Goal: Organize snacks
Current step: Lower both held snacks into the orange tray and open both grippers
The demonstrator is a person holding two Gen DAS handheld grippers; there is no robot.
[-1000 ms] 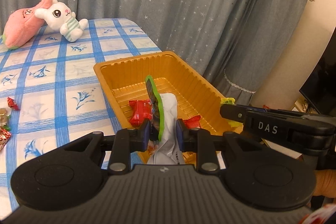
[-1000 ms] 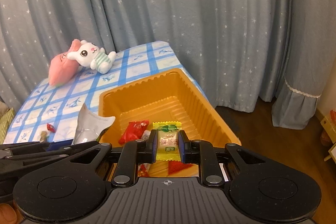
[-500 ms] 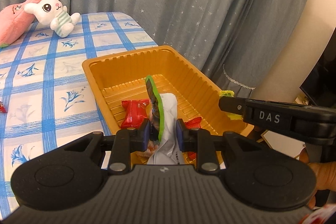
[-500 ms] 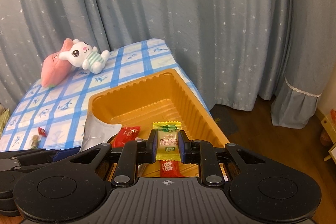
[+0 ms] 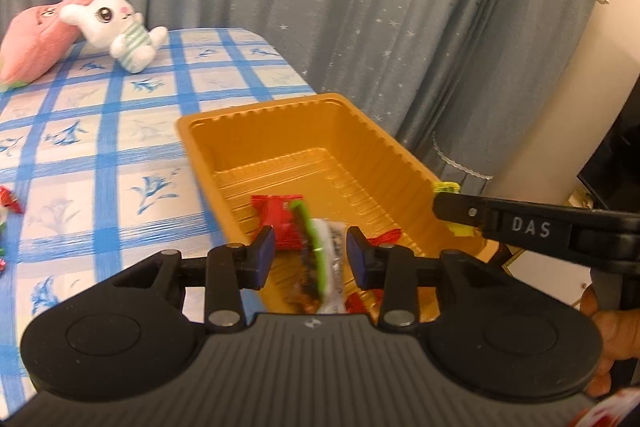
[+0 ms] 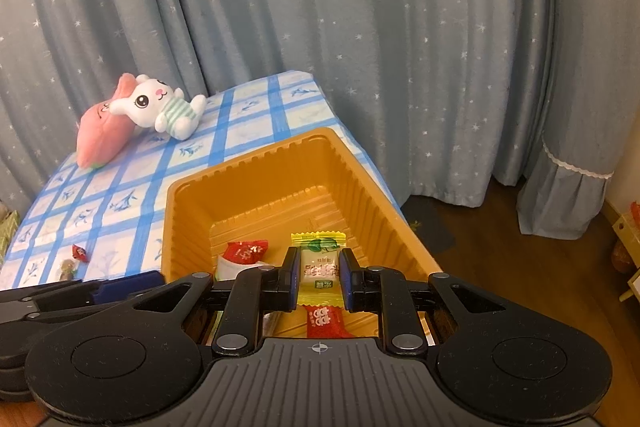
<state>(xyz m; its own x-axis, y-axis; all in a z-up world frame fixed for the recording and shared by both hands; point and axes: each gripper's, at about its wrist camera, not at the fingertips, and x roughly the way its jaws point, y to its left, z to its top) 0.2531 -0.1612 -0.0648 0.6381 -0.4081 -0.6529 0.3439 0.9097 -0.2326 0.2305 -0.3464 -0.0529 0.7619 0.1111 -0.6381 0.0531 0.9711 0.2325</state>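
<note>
Left jaws [image 5: 311,254] gape around a blurred packet [image 5: 320,267]; right jaws [image 6: 319,277] pinch a yellow candy [image 6: 319,266].

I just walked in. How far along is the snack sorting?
Done: red snacks lie in the orange tray. In hand: left gripper, jaws open, over a green-edged packet; right gripper grips a yellow candy. Left: loose candies on the tablecloth.

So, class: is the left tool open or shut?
Open: the left tool has gaps either side of the green-edged packet, blurred, over the orange tray.
</note>
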